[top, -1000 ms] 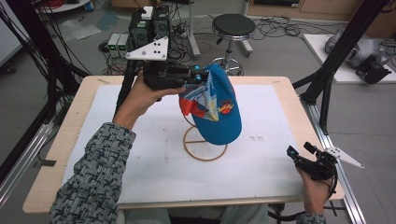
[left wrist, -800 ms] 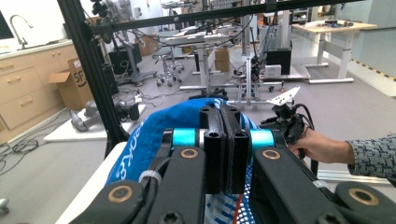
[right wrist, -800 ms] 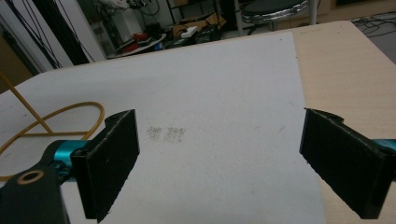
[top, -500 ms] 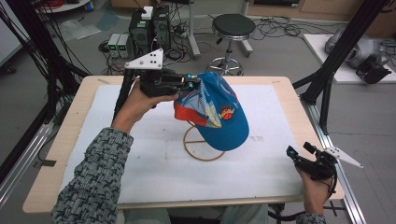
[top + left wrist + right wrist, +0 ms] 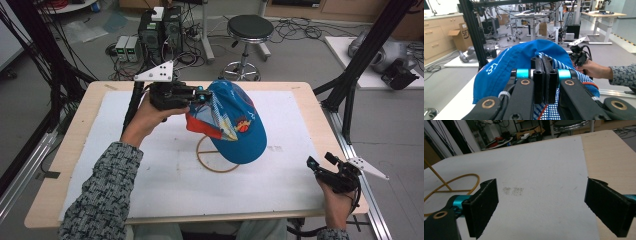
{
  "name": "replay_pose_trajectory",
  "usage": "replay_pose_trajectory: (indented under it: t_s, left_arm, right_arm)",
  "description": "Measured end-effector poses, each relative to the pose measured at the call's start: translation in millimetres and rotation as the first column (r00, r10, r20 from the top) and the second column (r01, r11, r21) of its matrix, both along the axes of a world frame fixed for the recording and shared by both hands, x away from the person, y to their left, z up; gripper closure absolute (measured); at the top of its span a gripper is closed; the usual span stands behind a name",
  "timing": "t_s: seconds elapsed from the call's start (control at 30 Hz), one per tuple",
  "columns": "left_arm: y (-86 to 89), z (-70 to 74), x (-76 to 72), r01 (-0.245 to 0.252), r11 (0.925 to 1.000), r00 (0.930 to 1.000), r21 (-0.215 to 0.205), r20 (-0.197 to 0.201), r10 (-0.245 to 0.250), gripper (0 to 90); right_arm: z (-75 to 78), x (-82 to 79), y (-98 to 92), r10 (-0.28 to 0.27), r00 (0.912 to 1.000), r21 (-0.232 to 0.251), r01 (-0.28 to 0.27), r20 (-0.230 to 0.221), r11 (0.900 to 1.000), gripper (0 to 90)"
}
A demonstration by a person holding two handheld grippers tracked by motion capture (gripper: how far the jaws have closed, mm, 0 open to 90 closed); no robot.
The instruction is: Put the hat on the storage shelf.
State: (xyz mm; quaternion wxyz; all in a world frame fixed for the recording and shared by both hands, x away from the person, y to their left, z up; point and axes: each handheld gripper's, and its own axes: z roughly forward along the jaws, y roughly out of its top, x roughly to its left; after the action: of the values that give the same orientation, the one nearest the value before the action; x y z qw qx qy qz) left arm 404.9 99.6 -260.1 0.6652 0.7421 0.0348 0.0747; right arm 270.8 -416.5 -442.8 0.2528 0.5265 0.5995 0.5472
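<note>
— Where is the blue cap (image 5: 235, 122) seen?

— In the middle of the high view, it is held up over the gold wire stand (image 5: 217, 159) — the ring of the stand lies on the white mat (image 5: 150, 200) just under it.

— How is the cap held?

— Its striped back edge is pinched by the left gripper (image 5: 200, 95), just left of the cap. In the left gripper view the two black pads (image 5: 543, 80) are pressed together on the cloth.

— And the right gripper (image 5: 320, 167)?

— It is kept low at the lower right of the high view, well apart from the cap. Its jaws are spread wide, and nothing is held between them.
</note>
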Motion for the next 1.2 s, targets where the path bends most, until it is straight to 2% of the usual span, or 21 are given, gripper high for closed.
replay_pose_trajectory:
  t_s: [0.07, 0.43, 0.47, 0.57, 0.73, 0.9, 1.1, 1.2]
  left_arm:
    - [-1.9, 1.0, -1.6, 0.008, 1.0, 0.9999, 0.004, 0.013, -0.008, 88.0]
    - [-6.2, 0.7, -9.2, 0.043, 0.9988, 0.9988, 0.023, 0.023, -0.044, 88.0]
    - [-6.6, 0.0, -8.8, 0.049, 0.9987, 0.9987, 0.012, 0.016, -0.049, 88.0]
    - [-7.4, -1.5, -7.4, 0.049, 0.9987, 0.9987, 0.016, 0.011, -0.049, 88.0]
    - [-7.4, -4.3, -2.0, 0.032, 0.9994, 0.9994, 0.014, 0.014, -0.033, 87.9]
    - [-7.5, -7.3, 3.7, 0.012, 0.9998, 0.9999, -0.012, -0.001, -0.012, 87.8]
    - [-8.2, -11.5, 11.6, -0.001, 0.9999, 0.9998, -0.01, -0.021, 0.001, 87.7]
    - [-7.4, -13.2, 15.3, -0.005, 0.9997, 0.9994, -0.025, -0.035, 0.004, 87.6]
  right_arm:
    - [-0.1, 0.0, 0.3, 0.0, 1.0, 0.003, 0.0, -0.002, 1.0, 11.0]
    - [-0.4, 0.4, 0.3, 0.0, 1.0, 0.003, 0.0, -0.003, 1.0, 11.0]
    - [-0.5, 0.6, 0.6, 0.003, 1.0, 0.002, -0.003, -0.005, 1.0, 11.0]
    - [0.0, 0.4, 1.7, 0.005, 1.0, 0.0, -0.005, -0.007, 1.0, 11.0]
    - [-0.2, 0.2, 1.3, 0.004, 0.9999, 0.002, -0.004, -0.011, 1.0, 11.0]
    - [-0.4, 0.4, 1.0, 0.004, 1.0, 0.003, -0.004, -0.009, 1.0, 11.0]
    - [-0.4, 0.6, 0.3, 0.004, 1.0, 0.001, -0.004, -0.003, 1.0, 11.0]
    - [-0.5, 0.6, 0.1, 0.005, 1.0, 0.005, -0.005, -0.005, 1.0, 11.0]
